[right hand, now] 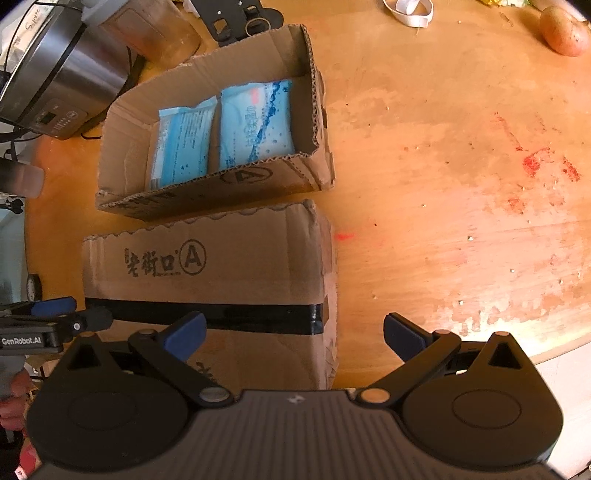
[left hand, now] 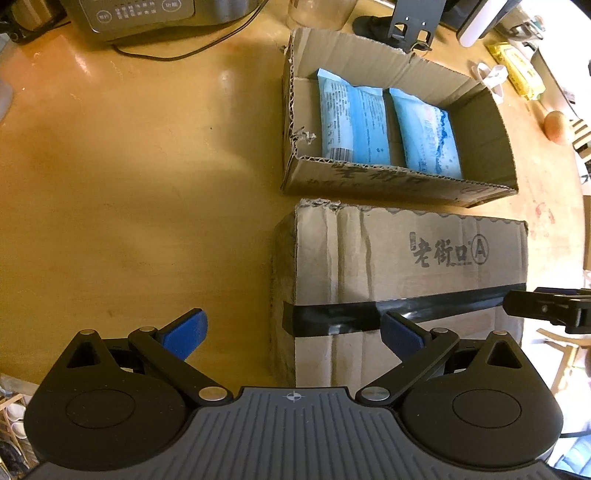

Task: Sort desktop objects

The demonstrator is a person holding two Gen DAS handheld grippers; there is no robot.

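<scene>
An open cardboard box (left hand: 491,122) (right hand: 122,155) holds two blue-and-white tissue packs (left hand: 354,122) (right hand: 255,122), side by side. In front of it lies a closed cardboard box (left hand: 406,258) (right hand: 229,266) sealed with black tape. My left gripper (left hand: 293,332) is open and empty, above the closed box's left edge. My right gripper (right hand: 295,332) is open and empty, above the closed box's right edge. Each gripper's tip shows at the edge of the other's view.
A steel cooker (left hand: 140,14) (right hand: 55,81) with a cord stands at the back left. A black stand (left hand: 410,22), a white strap (right hand: 406,11), a yellow packet (left hand: 517,70) and a potato (right hand: 565,33) lie at the back right. The round wooden table (right hand: 461,184) has red stains.
</scene>
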